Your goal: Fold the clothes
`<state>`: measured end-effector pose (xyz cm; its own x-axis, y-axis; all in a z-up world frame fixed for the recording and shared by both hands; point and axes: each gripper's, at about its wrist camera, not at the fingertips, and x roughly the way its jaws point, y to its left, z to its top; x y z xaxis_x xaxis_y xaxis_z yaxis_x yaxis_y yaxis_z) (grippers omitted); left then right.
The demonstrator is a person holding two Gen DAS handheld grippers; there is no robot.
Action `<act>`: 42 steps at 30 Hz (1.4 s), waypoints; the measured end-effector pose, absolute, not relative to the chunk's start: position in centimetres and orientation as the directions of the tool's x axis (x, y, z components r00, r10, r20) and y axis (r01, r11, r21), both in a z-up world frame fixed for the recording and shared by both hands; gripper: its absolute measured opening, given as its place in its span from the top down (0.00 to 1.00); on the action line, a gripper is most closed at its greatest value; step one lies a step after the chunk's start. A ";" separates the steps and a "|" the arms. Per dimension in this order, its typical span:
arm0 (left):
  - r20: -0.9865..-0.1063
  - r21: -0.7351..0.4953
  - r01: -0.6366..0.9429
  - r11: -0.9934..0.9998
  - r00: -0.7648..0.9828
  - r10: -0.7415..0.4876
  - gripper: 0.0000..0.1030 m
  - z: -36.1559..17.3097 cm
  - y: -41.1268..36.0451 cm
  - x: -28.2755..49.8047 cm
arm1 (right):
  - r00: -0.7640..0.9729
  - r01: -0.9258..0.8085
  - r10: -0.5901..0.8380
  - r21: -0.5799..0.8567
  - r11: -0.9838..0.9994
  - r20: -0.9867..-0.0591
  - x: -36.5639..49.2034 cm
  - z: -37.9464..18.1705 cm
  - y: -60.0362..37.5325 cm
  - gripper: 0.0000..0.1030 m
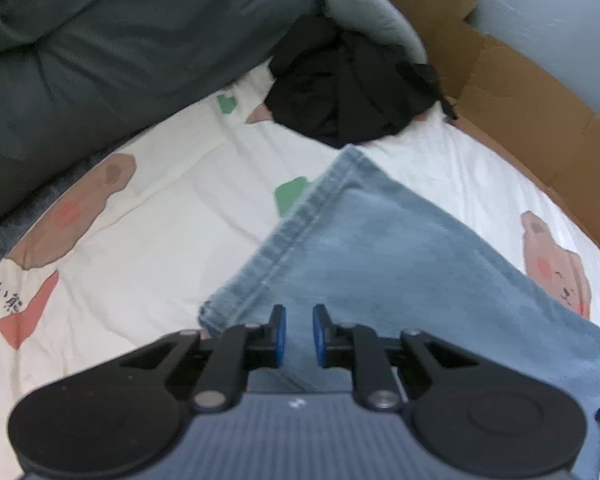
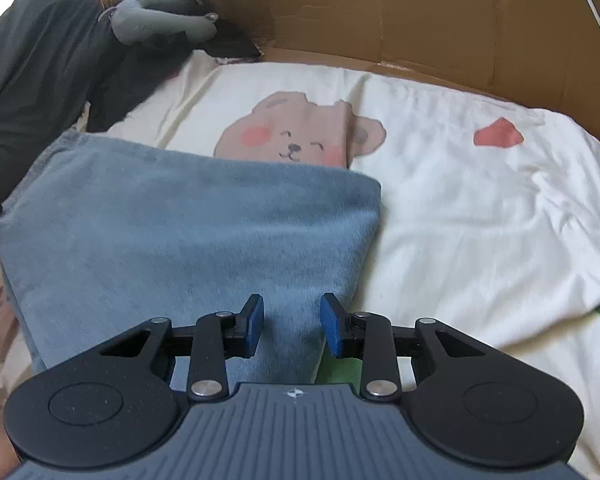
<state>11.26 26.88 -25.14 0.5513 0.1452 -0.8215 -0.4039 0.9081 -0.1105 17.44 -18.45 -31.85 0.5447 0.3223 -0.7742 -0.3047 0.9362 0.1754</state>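
Jeans point(image 1: 400, 248): light blue denim, lying flat on the bed sheet point(image 1: 172, 208), apparently folded into a stack of layers; hemmed end toward the far side in the left wrist view, a smooth folded edge at the far side in the right wrist view.
Why flat: spread on the sheet probably to keep the layers even for another fold; a judgement only.
Left gripper point(image 1: 299, 334): jaws apart by a narrow gap, nothing clamped; denim directly beneath and ahead, hem corner just to its left.
Right gripper point(image 2: 292, 330): jaws apart, wider gap, nothing between the pads point(image 2: 253, 330); poised over the near right part of the denim, right-hand edge of the jeans just beside the right pad.
Contact: cannot tell whether either gripper touches the cloth.
Dark clothes point(image 1: 348, 92): heaped at the far edge of the bed, well apart from the jeans, likely awaiting folding.
Cardboard point(image 2: 420, 20): standing along the far edge of the bed.
Stage: fold seemingly part done, both near corners within reach.
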 end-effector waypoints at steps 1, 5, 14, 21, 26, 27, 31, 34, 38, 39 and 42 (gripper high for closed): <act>-0.818 -0.108 -0.383 0.917 0.559 0.137 0.85 -25.1 26.3 11.2 | 0.533 -0.310 0.319 0.170 0.935 -0.784 17.4 -32.0 -18.5 0.64; -0.806 -0.106 -0.362 0.926 0.577 0.133 0.84 -24.6 25.2 11.2 | 0.460 -0.298 0.331 0.207 0.932 -0.824 17.1 -33.2 -19.6 0.64; -0.828 -0.172 -0.349 0.921 0.558 0.057 0.83 -26.1 23.7 11.6 | 0.389 -0.218 0.432 0.374 0.902 -0.814 13.2 -33.3 -21.4 0.66; -0.824 -0.184 -0.304 0.935 0.566 0.022 0.83 -26.3 22.5 11.7 | 0.351 -0.186 0.412 0.369 0.911 -0.841 10.8 -33.2 -21.0 0.80; -0.827 -0.207 -0.251 0.946 0.562 -0.032 0.83 -26.8 21.0 11.8 | 0.321 -0.140 0.442 0.419 0.897 -0.838 10.2 -32.9 -21.3 0.81; -0.828 -0.213 -0.239 0.948 0.559 -0.045 0.83 -26.9 20.7 11.7 | 0.313 -0.126 0.451 0.434 0.892 -0.836 10.2 -32.9 -21.5 0.81; -0.832 -0.231 -0.195 0.953 0.547 -0.090 0.83 -27.5 19.6 11.5 | 0.279 -0.039 0.494 0.505 0.863 -0.823 10.0 -33.2 -22.6 0.78; -0.836 -0.246 -0.188 0.951 0.538 -0.110 0.82 -27.9 19.2 11.5 | 0.276 -0.005 0.527 0.547 0.837 -0.804 10.0 -34.2 -23.2 0.70; -0.839 -0.272 -0.172 0.947 0.525 -0.145 0.82 -28.2 18.7 11.7 | 0.275 0.071 0.602 0.640 0.765 -0.750 10.2 -36.1 -24.2 0.70; -0.837 -0.279 -0.158 0.947 0.523 -0.159 0.82 -28.1 18.4 11.7 | 0.276 0.084 0.615 0.655 0.751 -0.739 10.2 -36.4 -24.4 0.70; -0.824 -0.312 -0.090 0.946 0.522 -0.222 0.82 -27.9 17.3 11.7 | 0.278 0.094 0.635 0.678 0.729 -0.721 10.0 -36.4 -24.7 0.74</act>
